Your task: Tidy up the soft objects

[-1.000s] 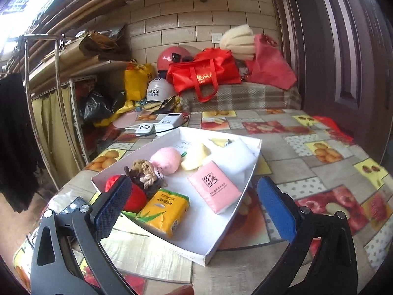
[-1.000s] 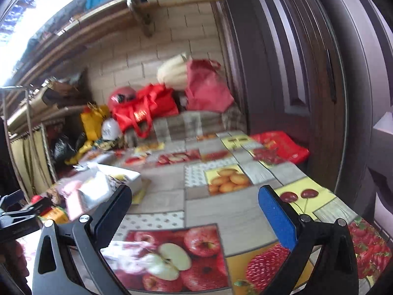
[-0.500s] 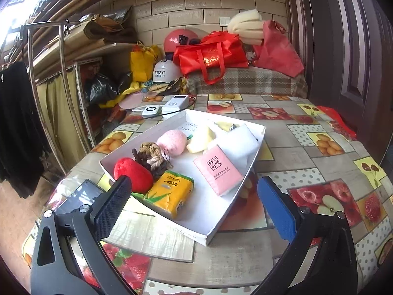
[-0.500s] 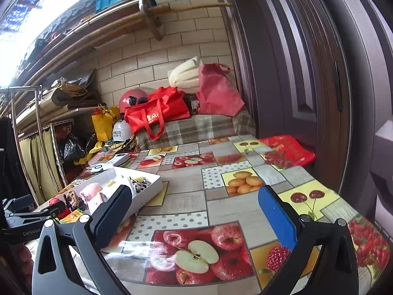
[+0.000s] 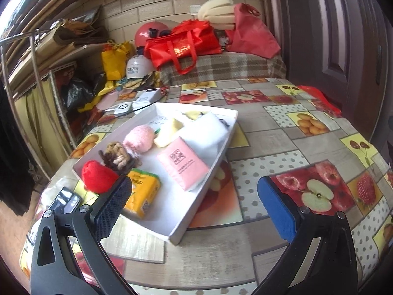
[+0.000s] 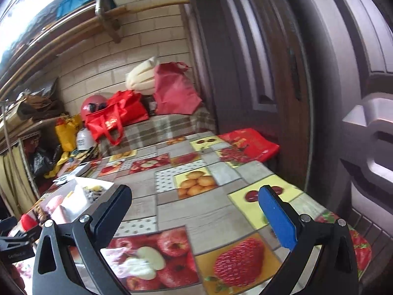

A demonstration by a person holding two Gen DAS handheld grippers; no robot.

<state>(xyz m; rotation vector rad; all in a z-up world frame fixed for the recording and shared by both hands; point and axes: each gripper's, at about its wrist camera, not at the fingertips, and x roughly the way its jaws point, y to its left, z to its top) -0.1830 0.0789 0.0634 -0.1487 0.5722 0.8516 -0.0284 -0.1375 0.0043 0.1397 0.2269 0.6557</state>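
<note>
A shallow white box [image 5: 216,162] lies on the fruit-print tablecloth [image 5: 282,147]. Inside it are a red plush strawberry [image 5: 98,177], a brown rope knot toy [image 5: 118,156], a pink plush [image 5: 138,139], a yellow tissue pack [image 5: 140,196], a pink tissue pack [image 5: 183,163], a pale yellow sponge [image 5: 169,131] and white foam [image 5: 208,132]. My left gripper [image 5: 194,207] hovers open just short of the box's near corner, nothing between its fingers. My right gripper [image 6: 195,215] is open over bare tablecloth [image 6: 196,196], with the box [image 6: 81,196] far to its left.
A black phone [image 5: 65,202] lies left of the box. White devices [image 5: 137,102] sit beyond it. Red bags [image 5: 181,43], helmets [image 5: 149,33] and a plaid-covered bench [image 5: 221,67] line the back. A dark door [image 6: 270,73] stands right; a red bag [image 6: 248,143] rests at the table's edge.
The left gripper has pulled back and swung right, so the box sits more to its left. The right gripper view has swung right and dipped toward the table. Both stay open.
</note>
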